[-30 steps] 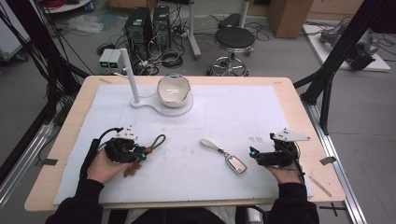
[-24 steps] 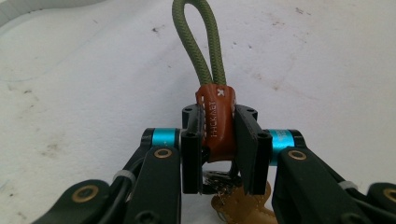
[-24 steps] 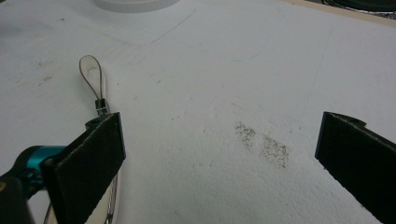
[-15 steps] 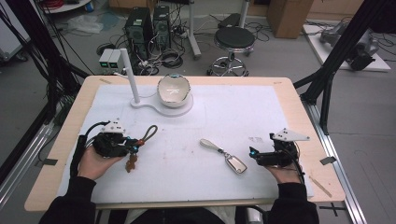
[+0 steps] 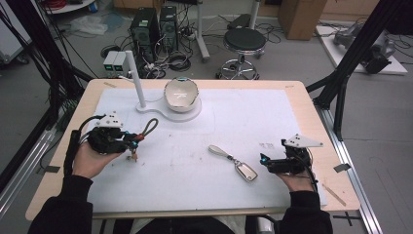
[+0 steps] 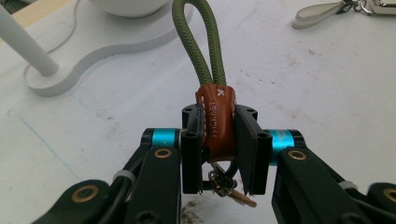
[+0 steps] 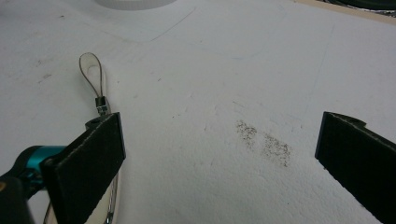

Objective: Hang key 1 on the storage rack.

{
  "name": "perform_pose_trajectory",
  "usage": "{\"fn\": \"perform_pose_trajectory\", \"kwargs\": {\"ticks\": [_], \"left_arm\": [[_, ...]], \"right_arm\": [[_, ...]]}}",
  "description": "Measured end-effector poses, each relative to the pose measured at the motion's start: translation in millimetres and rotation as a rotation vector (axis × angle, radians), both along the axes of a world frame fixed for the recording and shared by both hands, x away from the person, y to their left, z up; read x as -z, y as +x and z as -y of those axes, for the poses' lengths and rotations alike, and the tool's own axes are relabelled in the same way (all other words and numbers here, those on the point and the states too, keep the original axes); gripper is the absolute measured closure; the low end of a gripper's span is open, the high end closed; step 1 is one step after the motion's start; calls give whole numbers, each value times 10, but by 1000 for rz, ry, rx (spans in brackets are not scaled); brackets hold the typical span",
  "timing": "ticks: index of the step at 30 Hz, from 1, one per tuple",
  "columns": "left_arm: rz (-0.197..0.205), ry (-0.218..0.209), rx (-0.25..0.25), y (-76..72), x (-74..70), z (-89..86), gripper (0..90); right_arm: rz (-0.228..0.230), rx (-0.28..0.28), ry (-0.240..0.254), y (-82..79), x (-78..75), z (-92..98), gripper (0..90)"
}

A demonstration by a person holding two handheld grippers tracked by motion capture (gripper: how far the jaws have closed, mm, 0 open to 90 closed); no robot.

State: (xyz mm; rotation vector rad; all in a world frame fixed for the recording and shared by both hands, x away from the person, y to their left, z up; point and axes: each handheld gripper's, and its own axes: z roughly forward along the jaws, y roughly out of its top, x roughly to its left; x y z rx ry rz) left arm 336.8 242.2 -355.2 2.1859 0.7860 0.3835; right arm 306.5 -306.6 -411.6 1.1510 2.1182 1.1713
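My left gripper (image 5: 130, 141) (image 6: 219, 154) is shut on a keychain: its pads clamp the brown leather band (image 6: 215, 122). The green cord loop (image 5: 148, 127) (image 6: 201, 46) sticks out past the jaws, and small keys (image 6: 231, 190) hang below them, above the white mat. A second key fob with a pale strap (image 5: 234, 163) (image 7: 95, 79) lies on the mat at centre right. My right gripper (image 5: 264, 162) (image 7: 219, 154) rests just right of that fob, jaws wide open with nothing between them; the fob's edge shows beside its left pad.
A white stand with an upright post (image 5: 135, 78) (image 6: 25, 46) and a white bowl (image 5: 181, 93) sits at the back of the white mat (image 5: 214, 126). The table's wooden rim (image 5: 336, 185) frames the mat. A stool and computer cases stand on the floor beyond.
My left gripper has lifted the keychain and carried it left and farther back, and the cord loop now points toward the stand. The right gripper and the second fob have stayed put.
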Motion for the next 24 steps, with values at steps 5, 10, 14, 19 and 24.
{"fn": "perform_pose_trajectory", "kwargs": {"ticks": [5, 10, 14, 19, 24], "left_arm": [[13, -13, -16, 42, -99, -65, 729], [21, -21, -32, 88, -190, -131, 729], [34, -27, -57, 139, -268, -214, 729], [45, -24, -72, 198, -374, -271, 729], [57, -23, -87, 261, -476, -299, 730]], "right_arm": [[2, 1, -2, 3, 2, 1, 7], [4, -3, -7, 6, 6, -1, 7], [1, 0, -6, 3, 4, 0, 7], [0, -4, -6, 8, 8, -3, 7], [1, -2, -7, 7, 7, -2, 7]]}}
